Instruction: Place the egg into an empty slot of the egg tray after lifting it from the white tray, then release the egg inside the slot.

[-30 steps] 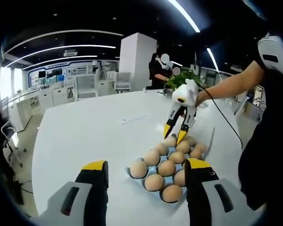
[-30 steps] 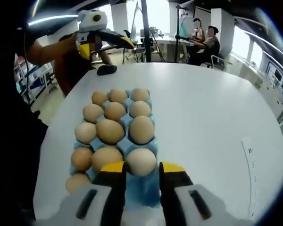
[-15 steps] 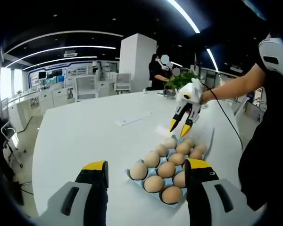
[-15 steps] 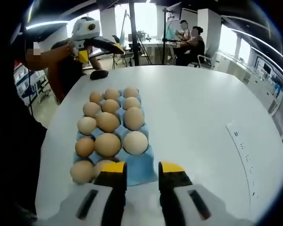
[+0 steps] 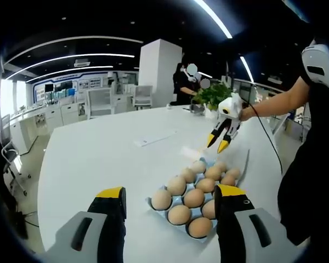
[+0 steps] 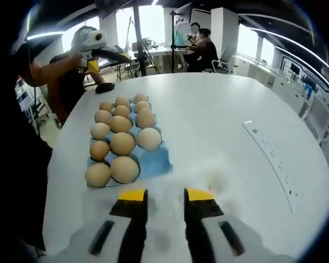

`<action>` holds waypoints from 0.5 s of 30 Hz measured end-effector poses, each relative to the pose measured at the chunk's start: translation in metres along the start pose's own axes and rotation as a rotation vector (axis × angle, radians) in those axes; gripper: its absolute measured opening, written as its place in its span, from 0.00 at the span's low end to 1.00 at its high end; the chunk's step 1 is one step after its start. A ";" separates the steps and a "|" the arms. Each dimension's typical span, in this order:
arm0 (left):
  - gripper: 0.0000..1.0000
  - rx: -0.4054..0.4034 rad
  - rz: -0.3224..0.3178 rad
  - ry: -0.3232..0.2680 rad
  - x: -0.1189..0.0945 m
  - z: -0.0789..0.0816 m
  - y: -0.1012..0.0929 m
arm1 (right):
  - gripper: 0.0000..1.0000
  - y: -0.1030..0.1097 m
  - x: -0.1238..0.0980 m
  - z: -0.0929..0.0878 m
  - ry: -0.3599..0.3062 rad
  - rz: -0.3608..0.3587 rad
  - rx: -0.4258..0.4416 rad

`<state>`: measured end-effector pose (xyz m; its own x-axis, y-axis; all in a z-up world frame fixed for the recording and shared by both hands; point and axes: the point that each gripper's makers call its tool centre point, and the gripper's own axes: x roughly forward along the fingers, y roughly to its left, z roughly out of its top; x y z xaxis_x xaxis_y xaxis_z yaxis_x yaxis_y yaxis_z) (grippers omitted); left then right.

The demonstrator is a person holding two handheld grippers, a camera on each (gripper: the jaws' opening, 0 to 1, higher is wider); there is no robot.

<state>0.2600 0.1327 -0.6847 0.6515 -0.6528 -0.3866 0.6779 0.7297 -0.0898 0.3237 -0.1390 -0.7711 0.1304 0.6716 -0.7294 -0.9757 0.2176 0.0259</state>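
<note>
We see an open-plan room: a large white table (image 5: pixel 98 159), a white pillar (image 5: pixel 159 71), ceiling light strips (image 5: pixel 71 55), a potted plant (image 5: pixel 215 94), bright windows (image 6: pixel 153 22).

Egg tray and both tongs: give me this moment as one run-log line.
egg tray: eggs in it, near-right slot empty | right tongs: open, empty, short of tray | left tongs: open, empty, beside tray

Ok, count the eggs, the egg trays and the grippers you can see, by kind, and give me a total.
Eggs: 14
Egg tray: 1
Grippers: 2 (left gripper, right gripper)
Total: 17
</note>
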 end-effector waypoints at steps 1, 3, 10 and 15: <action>0.66 -0.001 0.000 0.000 0.000 0.000 0.000 | 0.26 -0.001 -0.002 -0.002 0.002 -0.006 0.006; 0.66 0.001 0.001 0.005 0.000 -0.001 0.000 | 0.26 -0.004 -0.006 -0.007 0.003 -0.020 0.017; 0.66 -0.004 -0.001 0.007 0.000 -0.002 0.000 | 0.26 -0.009 -0.021 -0.030 0.027 -0.063 0.054; 0.66 0.000 -0.002 0.007 0.000 -0.001 0.000 | 0.26 -0.017 -0.034 -0.043 0.030 -0.105 0.085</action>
<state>0.2595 0.1332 -0.6859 0.6478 -0.6529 -0.3924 0.6793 0.7283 -0.0904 0.3284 -0.1966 -0.7760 0.2245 0.6206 -0.7513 -0.9383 0.3459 0.0054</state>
